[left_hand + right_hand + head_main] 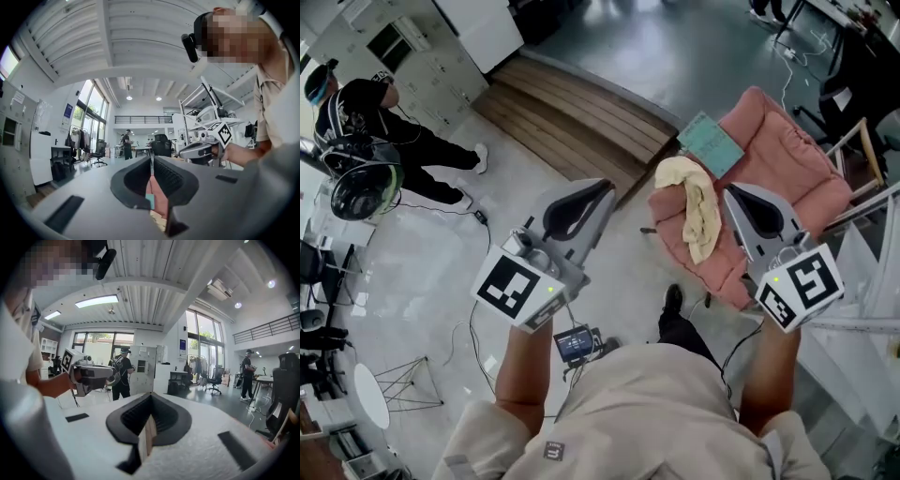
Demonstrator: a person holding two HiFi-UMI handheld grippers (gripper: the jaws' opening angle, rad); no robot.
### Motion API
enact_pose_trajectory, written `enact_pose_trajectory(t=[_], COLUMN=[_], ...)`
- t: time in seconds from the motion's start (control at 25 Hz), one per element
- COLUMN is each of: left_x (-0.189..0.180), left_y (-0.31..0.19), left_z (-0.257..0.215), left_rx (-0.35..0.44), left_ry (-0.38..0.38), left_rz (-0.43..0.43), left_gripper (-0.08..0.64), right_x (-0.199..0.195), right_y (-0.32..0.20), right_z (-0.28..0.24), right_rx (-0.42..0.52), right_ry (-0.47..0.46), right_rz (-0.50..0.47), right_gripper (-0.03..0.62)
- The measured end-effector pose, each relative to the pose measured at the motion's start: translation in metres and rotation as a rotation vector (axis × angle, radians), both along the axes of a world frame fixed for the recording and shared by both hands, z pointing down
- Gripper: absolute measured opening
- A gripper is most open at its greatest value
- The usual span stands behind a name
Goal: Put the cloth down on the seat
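Observation:
A cream cloth [694, 204] lies crumpled on the front part of a pink padded seat [792, 169], one end hanging over the edge. Behind the cloth, a teal sheet [711, 142] rests on the seat. My left gripper [606, 187] is held up left of the seat, well apart from the cloth, jaws shut and empty. My right gripper [731, 193] hovers just right of the cloth, above it, also shut and empty. In the left gripper view the jaws [152, 160] meet, with a bit of pink seat [158, 202] below. The right gripper view shows closed jaws [151, 395].
A wooden platform [581, 117] lies beyond the seat. A person in black [384, 117] stands at the far left. Cables and a small screen device [575, 344] lie on the floor by my feet. A white rack [872, 272] stands at the right.

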State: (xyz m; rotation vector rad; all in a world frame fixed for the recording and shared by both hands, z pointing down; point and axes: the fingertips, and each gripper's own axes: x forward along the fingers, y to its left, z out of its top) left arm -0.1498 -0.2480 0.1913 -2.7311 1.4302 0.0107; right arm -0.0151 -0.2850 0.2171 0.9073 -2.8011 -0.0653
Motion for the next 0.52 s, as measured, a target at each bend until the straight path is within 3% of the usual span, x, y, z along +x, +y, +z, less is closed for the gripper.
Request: enact_pose_trajectory(t=[0.52], left_x=[-0.039], left_y=[0.082], left_z=[-0.002], left_rx=[0.026], left_ry=[0.014], left_rz=[0.008], left_gripper=[0.025], right_x=[-0.041], right_y=[0.076], right_z=[-0.009], right_rx=[0.032], right_ry=[0.034], right_rz=[-0.014], right_gripper=[-0.011])
